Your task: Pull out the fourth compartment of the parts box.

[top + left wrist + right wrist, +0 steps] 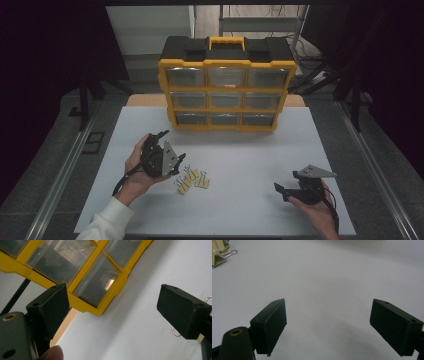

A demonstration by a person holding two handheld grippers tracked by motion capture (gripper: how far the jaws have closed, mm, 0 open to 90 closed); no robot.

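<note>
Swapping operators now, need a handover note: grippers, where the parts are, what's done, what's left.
Left gripper: open, holding nothing, raised beside the binder clips, pointing at the drawer cabinet.
Right gripper: open, holding nothing, low over bare table at the near right.
Binder clips: small yellow pile on the white table, near centre-left, just right of the left gripper.
Drawer cabinet: yellow, upright at the far edge, all nine clear drawers look shut.
Done: nothing visible; no clip picked up.
Left: likely open a drawer and move the clips in.
</note>
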